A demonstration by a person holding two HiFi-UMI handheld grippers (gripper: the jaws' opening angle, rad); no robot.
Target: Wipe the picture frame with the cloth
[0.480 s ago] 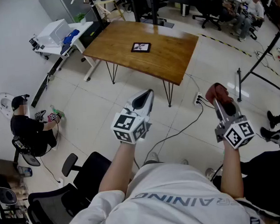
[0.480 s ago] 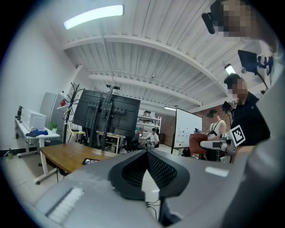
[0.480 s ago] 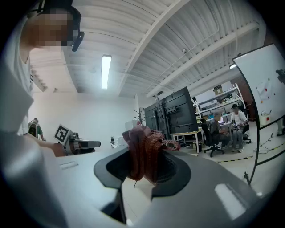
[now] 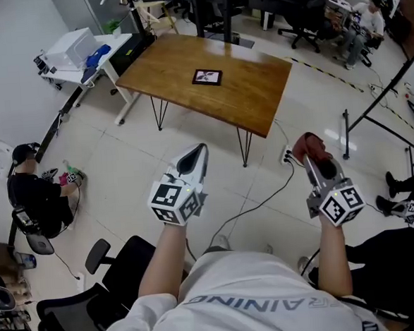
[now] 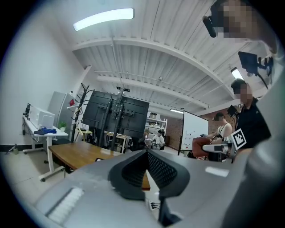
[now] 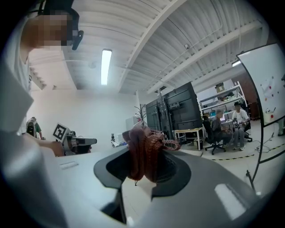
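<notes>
Bright overhead strip lighting, fisheye-warped edges

Pale glossy tiles cover the floor [image 4: 121, 156]. A wooden table [image 4: 251, 94] on thin black legs stands in the open middle of the room, and a white desk [image 4: 122, 41] sits by the plain white wall [image 4: 7, 34] to its left. A person [image 4: 32, 191] sits on the floor near that wall, with a black office chair [image 4: 129, 262] further along. A dark cable [image 4: 260, 200] trails over the tiles. The white ribbed ceiling [image 5: 169, 67] carries a long tube light [image 5: 103, 19]. A whiteboard [image 5: 194, 129] stands near tall black racks [image 5: 113, 116].
</notes>
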